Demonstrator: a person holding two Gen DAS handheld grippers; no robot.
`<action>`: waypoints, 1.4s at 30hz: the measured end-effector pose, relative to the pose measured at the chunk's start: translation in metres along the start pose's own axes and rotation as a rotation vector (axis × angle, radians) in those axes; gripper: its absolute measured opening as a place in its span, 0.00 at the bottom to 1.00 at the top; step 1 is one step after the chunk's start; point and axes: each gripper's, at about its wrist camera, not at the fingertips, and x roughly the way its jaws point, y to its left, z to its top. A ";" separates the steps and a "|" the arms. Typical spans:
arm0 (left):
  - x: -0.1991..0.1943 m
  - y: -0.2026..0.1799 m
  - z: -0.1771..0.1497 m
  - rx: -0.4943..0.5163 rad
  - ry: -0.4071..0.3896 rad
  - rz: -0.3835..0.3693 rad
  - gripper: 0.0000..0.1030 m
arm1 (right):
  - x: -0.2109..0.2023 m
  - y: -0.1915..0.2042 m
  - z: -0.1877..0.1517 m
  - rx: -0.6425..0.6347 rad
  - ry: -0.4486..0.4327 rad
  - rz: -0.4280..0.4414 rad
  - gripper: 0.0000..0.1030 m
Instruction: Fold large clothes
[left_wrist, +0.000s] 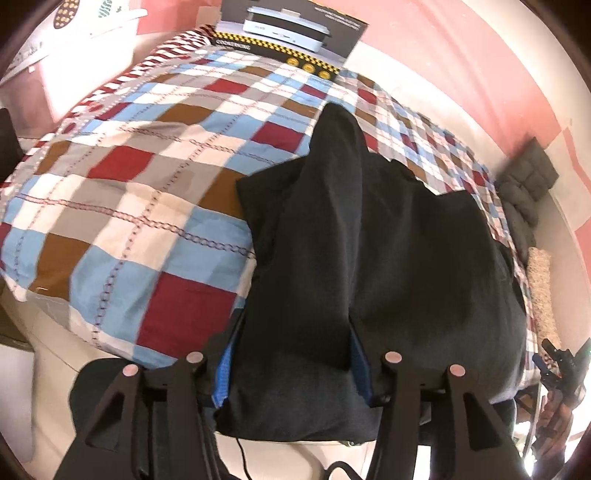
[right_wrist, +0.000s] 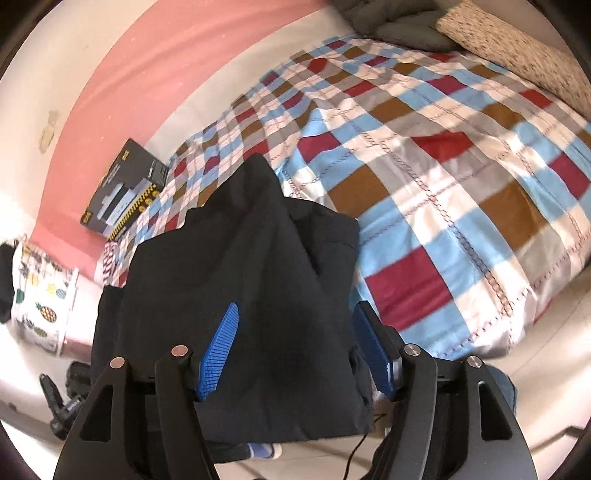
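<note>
I see the garment lying on the bed at its near edge; a box sits at the bed's far end, cushions opposite.

**Readable text**

Only the black appliance box on the far edge of the bed carries print: an upside-down word, roughly "COOKSTRONG", uncertain. Its smaller lines are too blurred; in the right wrist view nothing is legible.

Black garment, partly folded, bed edge

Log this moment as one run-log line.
step: fold | left gripper: open over black garment | right gripper: open over it | surface: checked bedspread
</note>
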 end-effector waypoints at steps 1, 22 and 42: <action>-0.003 0.001 0.002 -0.002 -0.013 0.008 0.53 | 0.005 0.002 0.002 -0.007 0.007 0.003 0.63; 0.114 -0.052 0.153 0.143 0.020 0.023 0.50 | 0.142 0.045 0.120 -0.130 0.189 0.048 0.60; 0.171 -0.039 0.159 0.084 -0.166 0.077 0.30 | 0.199 0.042 0.117 -0.155 0.066 -0.163 0.19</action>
